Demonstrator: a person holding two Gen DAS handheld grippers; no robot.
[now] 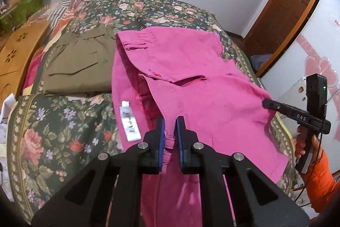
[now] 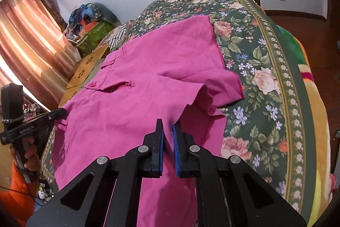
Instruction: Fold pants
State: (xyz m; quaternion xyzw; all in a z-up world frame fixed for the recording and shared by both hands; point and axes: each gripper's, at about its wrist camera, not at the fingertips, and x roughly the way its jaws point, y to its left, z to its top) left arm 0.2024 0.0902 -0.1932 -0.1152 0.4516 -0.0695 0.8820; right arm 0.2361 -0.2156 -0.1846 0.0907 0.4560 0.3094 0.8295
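Both handheld tools, the left gripper (image 1: 170, 120) and right gripper (image 2: 167, 123), are pinched tight on the near edge of pink pants (image 1: 191, 86) spread across a floral bedspread (image 1: 53, 120), apparently poised to fold them.

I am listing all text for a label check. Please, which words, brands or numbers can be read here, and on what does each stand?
"DAS": on the right tool, seen from the left wrist.
White tag inside the pink pants: print too blurred to read.
Left tool: small lettering on its arm, too small to read.
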